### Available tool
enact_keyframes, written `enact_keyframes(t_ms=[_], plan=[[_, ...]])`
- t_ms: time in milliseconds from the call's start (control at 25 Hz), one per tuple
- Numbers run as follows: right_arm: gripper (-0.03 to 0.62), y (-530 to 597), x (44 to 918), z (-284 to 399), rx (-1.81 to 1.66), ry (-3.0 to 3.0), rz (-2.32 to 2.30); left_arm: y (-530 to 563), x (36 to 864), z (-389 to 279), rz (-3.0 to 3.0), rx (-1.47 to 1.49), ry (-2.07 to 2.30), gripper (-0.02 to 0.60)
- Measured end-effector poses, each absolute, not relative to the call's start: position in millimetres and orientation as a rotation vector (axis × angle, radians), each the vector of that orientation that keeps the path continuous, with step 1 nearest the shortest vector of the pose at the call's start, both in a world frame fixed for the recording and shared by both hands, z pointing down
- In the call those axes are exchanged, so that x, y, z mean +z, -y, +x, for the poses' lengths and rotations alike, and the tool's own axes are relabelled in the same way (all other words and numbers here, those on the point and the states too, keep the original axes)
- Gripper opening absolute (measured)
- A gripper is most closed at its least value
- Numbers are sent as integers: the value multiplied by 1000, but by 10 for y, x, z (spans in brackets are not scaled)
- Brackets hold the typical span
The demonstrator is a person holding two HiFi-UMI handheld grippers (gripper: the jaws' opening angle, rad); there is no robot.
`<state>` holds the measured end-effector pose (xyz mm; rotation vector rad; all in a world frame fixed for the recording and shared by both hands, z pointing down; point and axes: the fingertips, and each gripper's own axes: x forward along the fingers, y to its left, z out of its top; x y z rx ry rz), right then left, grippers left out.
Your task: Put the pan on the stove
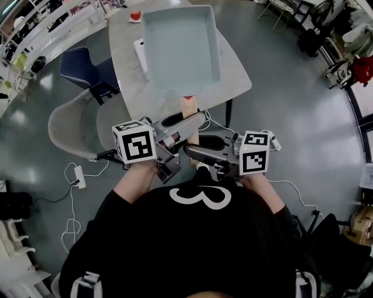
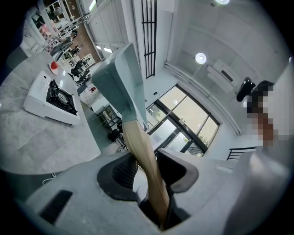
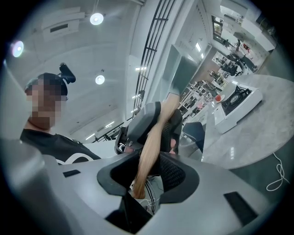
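Note:
A square pale blue-green pan [image 1: 180, 46] with a wooden handle [image 1: 189, 107] hangs above the grey table [image 1: 236, 75]. My left gripper [image 1: 179, 124] is shut on the handle nearer the pan. Behind it, my right gripper [image 1: 204, 148] is shut on the handle's end. In the left gripper view the handle [image 2: 143, 156] runs between the jaws of the left gripper [image 2: 149, 167] up to the pan [image 2: 120, 80]. A white gas stove [image 2: 49, 98] sits on the table, left of and below the pan. The right gripper view shows the right gripper [image 3: 148, 173], the handle [image 3: 149, 149] and the stove [image 3: 239, 103].
In the head view the pan hides most of the stove; only a white edge [image 1: 140, 53] shows. A small red thing [image 1: 135, 16] lies at the table's far end. A blue chair [image 1: 87, 67] and a grey chair [image 1: 73, 125] stand to the left. Cables and a power strip [image 1: 80, 176] lie on the floor.

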<state>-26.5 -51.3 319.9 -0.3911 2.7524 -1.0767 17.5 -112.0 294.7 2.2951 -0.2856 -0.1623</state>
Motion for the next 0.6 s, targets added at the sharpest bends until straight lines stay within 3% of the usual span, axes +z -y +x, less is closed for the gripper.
enact_keyframes(t_ms=[600], plan=[[136,1528,3242,214,-1163,-2767,-228,2203,3046,559,2214,-219,422,143]])
